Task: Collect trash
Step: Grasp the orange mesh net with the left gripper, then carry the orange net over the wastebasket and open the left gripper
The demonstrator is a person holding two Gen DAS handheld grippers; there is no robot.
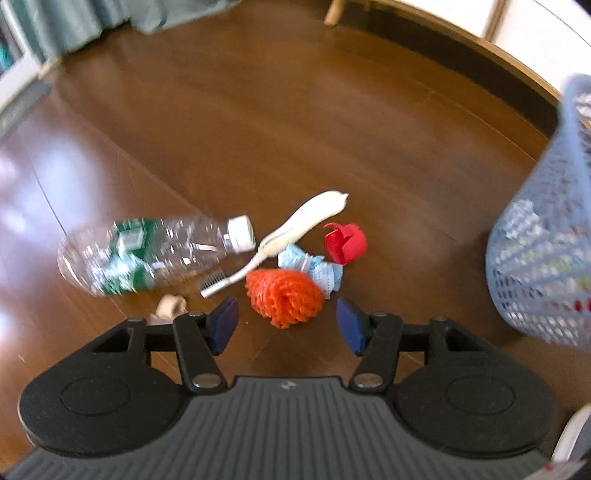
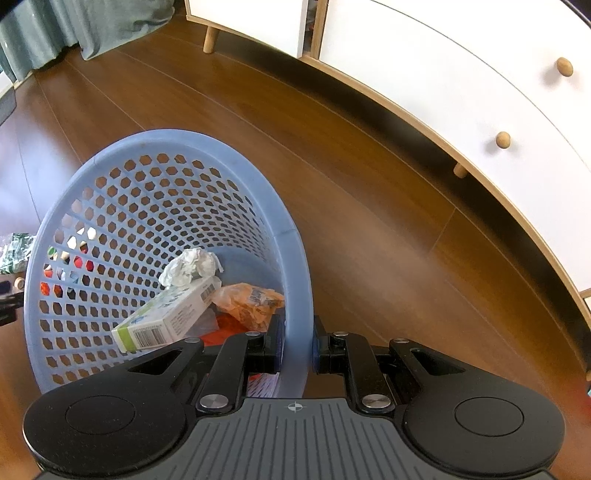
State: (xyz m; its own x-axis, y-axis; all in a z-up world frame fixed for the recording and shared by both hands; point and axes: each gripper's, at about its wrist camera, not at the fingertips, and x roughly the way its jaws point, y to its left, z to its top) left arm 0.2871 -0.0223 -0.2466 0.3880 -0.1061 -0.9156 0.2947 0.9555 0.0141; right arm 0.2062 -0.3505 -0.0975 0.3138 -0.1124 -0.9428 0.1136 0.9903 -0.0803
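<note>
My left gripper is open just above the floor, its blue pads either side of an orange mesh net. Beyond the net lie a crumpled blue face mask, a red plastic piece, a white toothbrush and a clear plastic bottle with a green label. A small beige scrap sits by the left finger. My right gripper is shut on the rim of the blue mesh basket, which is tilted. Inside it are a carton, crumpled paper and an orange wrapper.
The same basket shows at the right edge of the left wrist view. A white cabinet on wooden legs with round knobs runs along the right. Teal curtains hang at the back left. Brown wooden floor lies beyond the trash.
</note>
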